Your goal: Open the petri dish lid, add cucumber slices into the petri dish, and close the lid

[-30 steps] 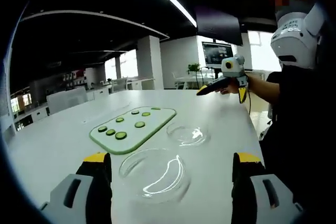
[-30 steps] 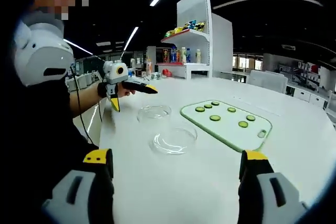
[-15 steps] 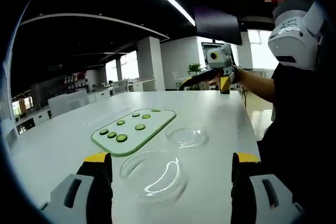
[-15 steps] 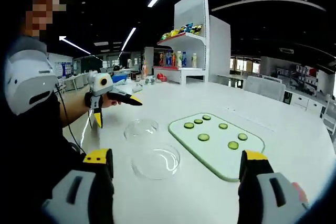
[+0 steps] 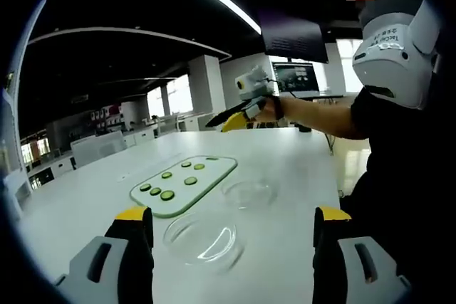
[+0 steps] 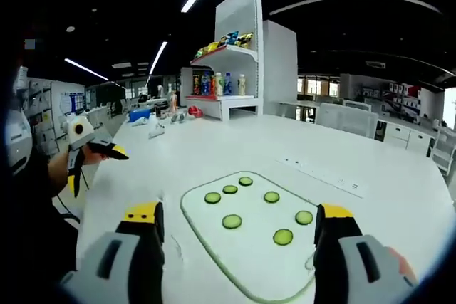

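In the left gripper view, two clear petri dish halves lie apart on the white table, one near [image 5: 201, 236] and one farther [image 5: 248, 192]. Left of them is a green-rimmed cutting board [image 5: 212, 170] carrying several cucumber slices [image 5: 167, 195]. My left gripper [image 5: 231, 250] hangs open above the near dish half, holding nothing. The right gripper [image 5: 239, 115] is held high beyond the board. In the right gripper view, my right gripper [image 6: 239, 243] is open over the board [image 6: 249, 250] and its slices [image 6: 231, 221]. The left gripper [image 6: 92, 149] is off to the left.
A person's torso and arm [image 5: 399, 147] fill the right side of the left gripper view. A white shelf unit [image 6: 239, 69] with bottles stands at the far end of the table [image 6: 214, 140]. A monitor [image 5: 296, 76] and chairs [image 6: 349, 115] stand beyond.
The right gripper has swung across and forward over the cutting board, so the dishes have left its view. The left gripper has risen a little. Both stay open.
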